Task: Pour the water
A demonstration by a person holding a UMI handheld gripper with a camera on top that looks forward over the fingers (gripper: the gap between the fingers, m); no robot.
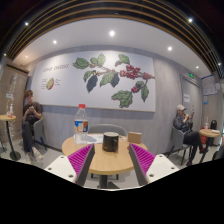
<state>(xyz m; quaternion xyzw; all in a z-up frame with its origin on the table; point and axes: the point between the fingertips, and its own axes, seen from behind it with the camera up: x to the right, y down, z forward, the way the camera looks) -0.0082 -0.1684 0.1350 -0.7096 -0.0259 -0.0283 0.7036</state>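
Observation:
A clear plastic water bottle [81, 122] with a red label and white cap stands upright on the far left of a round wooden table [105, 162]. A dark cup [110, 144] stands near the table's middle, right of the bottle. My gripper [111, 160] is open and empty, held back from the table. Its two magenta pads [82, 159] frame the table top, with the cup just beyond and between the fingers. The bottle is beyond the left finger.
Chairs [133, 137] stand around the table. A person [32, 122] sits at a table at the left, another person [185, 130] sits at the right. A wall with a leaf and berry mural [110, 78] is behind.

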